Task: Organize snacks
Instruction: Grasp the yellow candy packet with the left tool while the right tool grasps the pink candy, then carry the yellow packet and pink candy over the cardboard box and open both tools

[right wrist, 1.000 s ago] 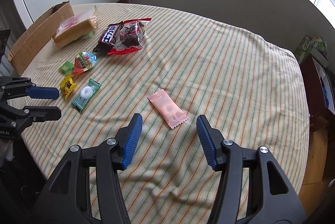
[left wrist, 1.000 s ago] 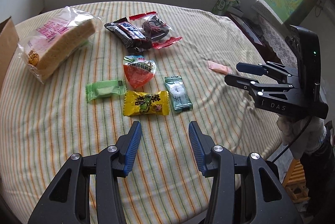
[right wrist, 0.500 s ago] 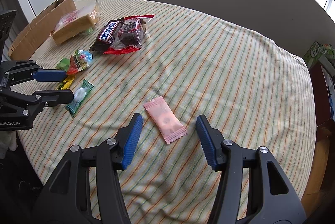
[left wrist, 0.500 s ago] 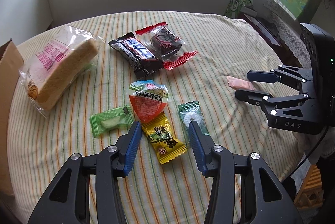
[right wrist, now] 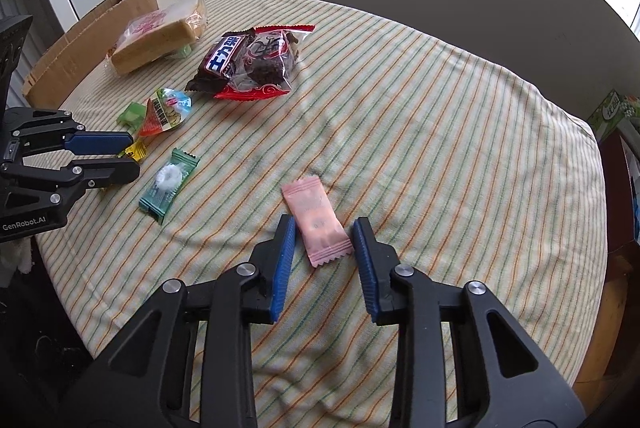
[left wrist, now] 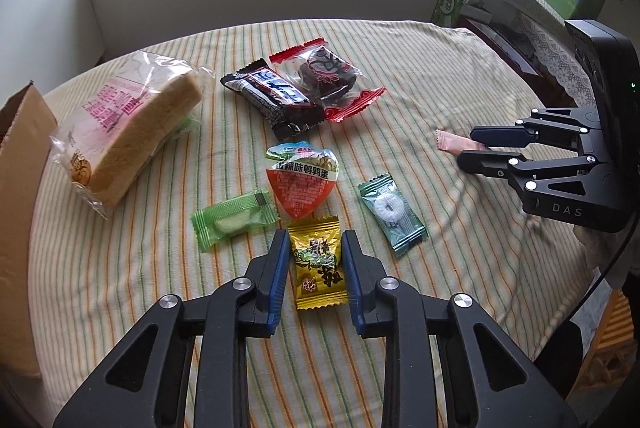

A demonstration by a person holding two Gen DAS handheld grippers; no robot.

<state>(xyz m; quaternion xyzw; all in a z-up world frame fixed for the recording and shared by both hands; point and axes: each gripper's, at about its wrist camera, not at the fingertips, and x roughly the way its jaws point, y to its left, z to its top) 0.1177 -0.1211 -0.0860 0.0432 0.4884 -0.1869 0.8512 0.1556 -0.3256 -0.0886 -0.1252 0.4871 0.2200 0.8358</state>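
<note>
Two grabs at once: left gripper (left wrist: 314, 260) has just been closing and pinches the yellow candy (left wrist: 318, 262), right gripper (right wrist: 324, 240) likewise closing on the pink candy (right wrist: 318, 220). Both sit on the striped tablecloth (right wrist: 440, 132), probably headed for the cardboard box (right wrist: 80, 40).

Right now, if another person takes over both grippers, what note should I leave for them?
Left gripper: jaws have just closed on the yellow candy, which lies on the cloth.
Right gripper: jaws have just closed on the pink candy, on the cloth.
Loose on the cloth: bread bag, chocolate bar, red-edged packet, orange packet, light green candy, dark green mint. Cardboard box stands at the cloth's edge.
Done: nothing sorted yet.
To do: lift both candies, then sort everything, perhaps into the box.
</note>
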